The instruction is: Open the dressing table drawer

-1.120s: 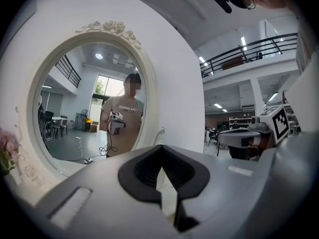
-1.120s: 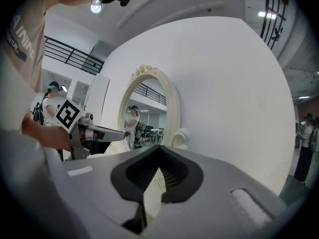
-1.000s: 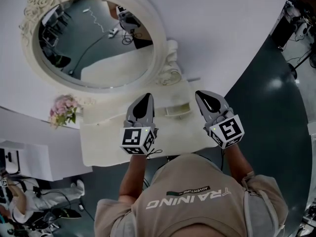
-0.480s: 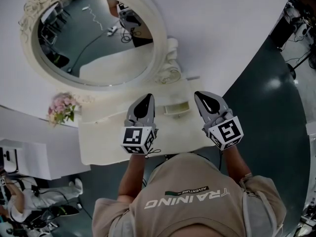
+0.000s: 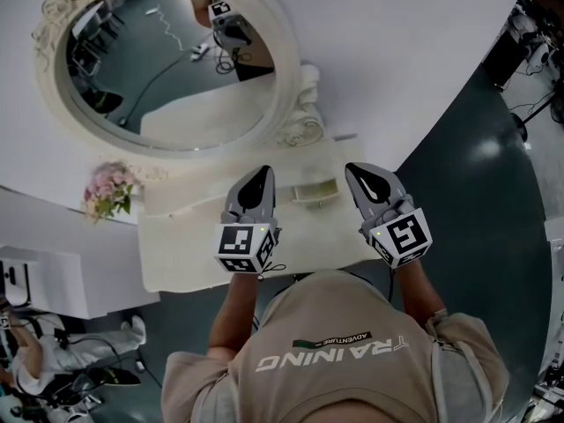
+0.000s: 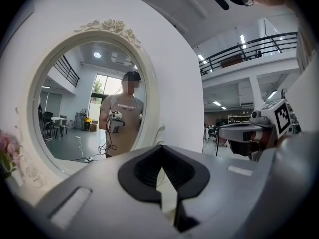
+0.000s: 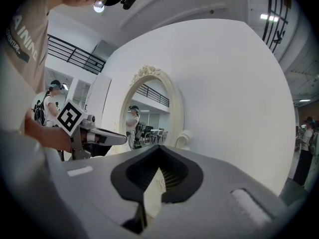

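Hovering over counter: left gripper & right gripper, fingers clenched, empty. Approach step prob.; next needs reaching down to drawer front.

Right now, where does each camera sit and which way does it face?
Head view: on the person's head, steeply down on dressing table, mirror, left gripper, right gripper, forearms, shirt.
Left gripper view: on the left gripper, facing the mirror; own shut jaws show.
Right gripper view: on the right gripper, toward the wall; own shut jaws, left gripper.
All share the mirror.
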Demonstrator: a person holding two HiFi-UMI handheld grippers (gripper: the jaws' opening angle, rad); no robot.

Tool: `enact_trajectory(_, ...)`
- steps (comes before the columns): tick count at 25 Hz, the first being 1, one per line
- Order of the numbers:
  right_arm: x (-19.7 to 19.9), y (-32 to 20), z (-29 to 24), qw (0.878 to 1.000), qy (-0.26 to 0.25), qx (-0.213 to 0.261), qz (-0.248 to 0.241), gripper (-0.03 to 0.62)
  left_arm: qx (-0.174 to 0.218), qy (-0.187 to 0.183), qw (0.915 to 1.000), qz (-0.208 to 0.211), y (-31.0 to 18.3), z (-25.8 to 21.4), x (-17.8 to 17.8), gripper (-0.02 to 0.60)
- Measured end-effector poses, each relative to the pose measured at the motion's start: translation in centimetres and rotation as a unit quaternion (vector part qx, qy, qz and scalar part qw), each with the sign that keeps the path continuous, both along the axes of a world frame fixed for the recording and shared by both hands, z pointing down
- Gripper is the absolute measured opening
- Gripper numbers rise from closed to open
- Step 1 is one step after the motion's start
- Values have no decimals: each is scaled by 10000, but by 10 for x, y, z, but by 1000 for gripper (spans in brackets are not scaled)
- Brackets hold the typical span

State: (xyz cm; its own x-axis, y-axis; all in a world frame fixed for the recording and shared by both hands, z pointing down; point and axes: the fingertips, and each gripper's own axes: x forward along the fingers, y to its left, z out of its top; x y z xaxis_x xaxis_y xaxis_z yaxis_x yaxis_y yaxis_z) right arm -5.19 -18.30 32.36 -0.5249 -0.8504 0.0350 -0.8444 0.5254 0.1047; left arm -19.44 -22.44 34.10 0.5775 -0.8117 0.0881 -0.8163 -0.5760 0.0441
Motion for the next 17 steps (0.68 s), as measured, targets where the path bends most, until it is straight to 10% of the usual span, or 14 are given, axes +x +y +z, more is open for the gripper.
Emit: enact_trajectory(17, -4, -6, 7, 9999, -23, -96, 113, 2, -12, 88, 9999, 99, -11, 1, -2, 17)
